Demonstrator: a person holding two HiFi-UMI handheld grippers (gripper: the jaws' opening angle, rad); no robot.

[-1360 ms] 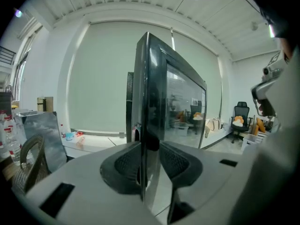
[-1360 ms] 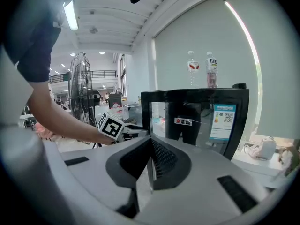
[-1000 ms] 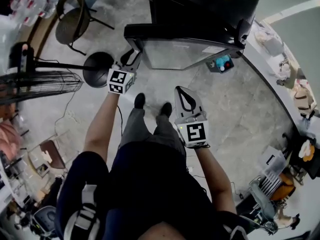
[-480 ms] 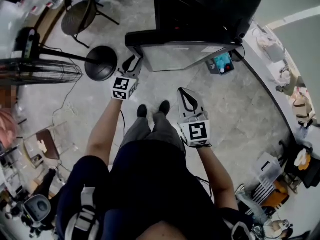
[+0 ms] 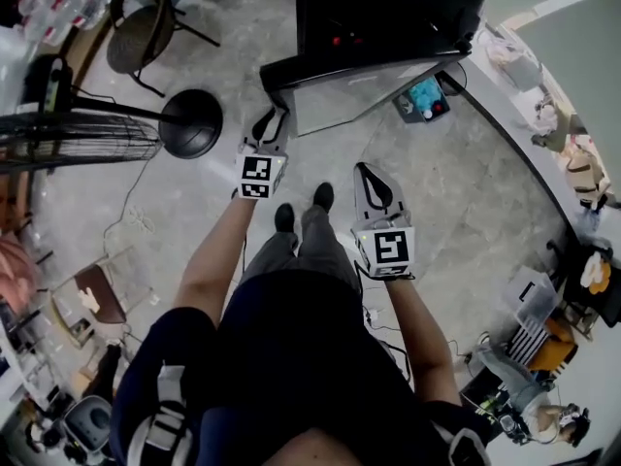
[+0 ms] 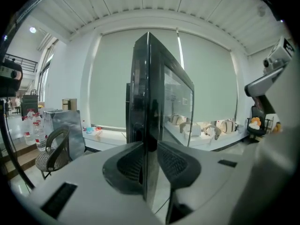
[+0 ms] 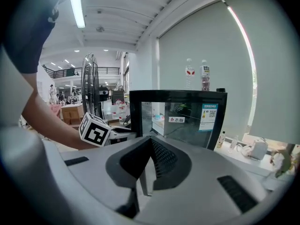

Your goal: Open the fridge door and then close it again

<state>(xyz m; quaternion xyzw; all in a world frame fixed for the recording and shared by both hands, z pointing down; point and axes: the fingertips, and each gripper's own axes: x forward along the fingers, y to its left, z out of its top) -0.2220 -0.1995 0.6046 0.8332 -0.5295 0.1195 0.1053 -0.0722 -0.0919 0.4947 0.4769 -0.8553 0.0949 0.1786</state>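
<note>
Fingers [image 6: 126, 165] of my left gripper [image 6: 150, 161] have just been closing, pinching the fridge door [image 6: 161, 93] edge. My right gripper [image 7: 151, 149] is closed, empty. I fear this thin hold slips mid-swing.

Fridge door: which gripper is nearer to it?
Left. The left gripper has just been closing its fingers on the free edge of the fridge door, which sits between them. The right gripper, shut and empty, hangs short of the door, above the floor.

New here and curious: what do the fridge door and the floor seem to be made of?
The fridge door: glass pane, see-through and reflective, in a glossy black frame, plastic or painted metal. The floor: polished stone or stone-look tile, with grey veining and a soft sheen.
</note>
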